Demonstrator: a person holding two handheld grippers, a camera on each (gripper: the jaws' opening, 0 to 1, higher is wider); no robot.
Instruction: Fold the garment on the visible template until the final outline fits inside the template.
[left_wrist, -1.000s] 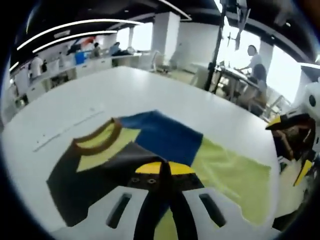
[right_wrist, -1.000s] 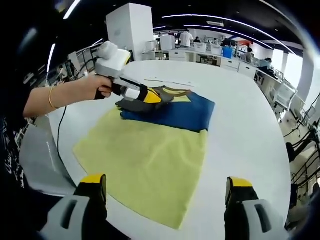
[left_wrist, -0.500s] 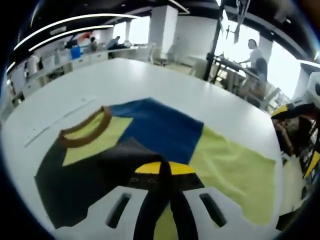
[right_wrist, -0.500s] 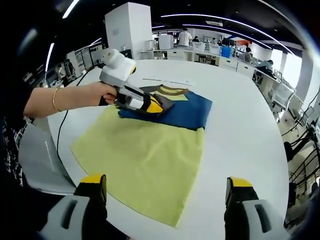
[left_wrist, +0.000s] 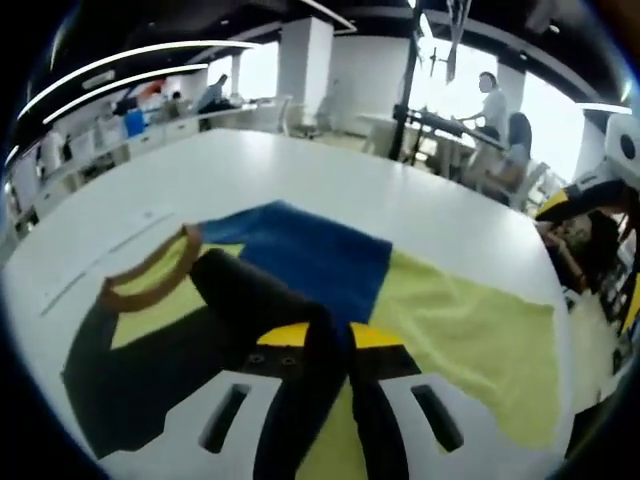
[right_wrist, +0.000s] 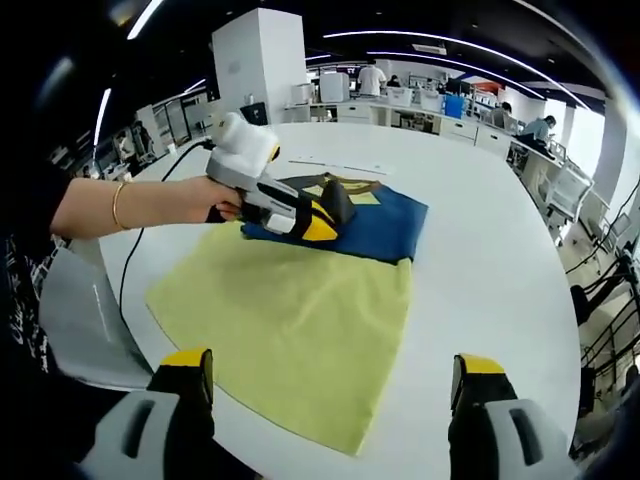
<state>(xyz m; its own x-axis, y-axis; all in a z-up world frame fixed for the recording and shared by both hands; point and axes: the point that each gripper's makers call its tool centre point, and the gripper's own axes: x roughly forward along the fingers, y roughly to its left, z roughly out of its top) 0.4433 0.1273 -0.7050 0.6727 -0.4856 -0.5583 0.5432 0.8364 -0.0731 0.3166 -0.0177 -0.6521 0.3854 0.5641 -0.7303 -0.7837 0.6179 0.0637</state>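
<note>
Yellow, blue and dark-sleeved garment (right_wrist: 300, 300) lies flat, left gripper (right_wrist: 322, 226) jaws pinching its sleeve, right gripper (right_wrist: 335, 385) jaws apart.

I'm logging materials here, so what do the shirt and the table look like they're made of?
The shirt looks like soft matte knit cloth, likely cotton: it lies limp, and its dark sleeve drapes from the left tongs. Its brown collar looks like a thicker band. The table looks like hard, smooth white laminate or plastic with a faint sheen; which one is unclear.
</note>
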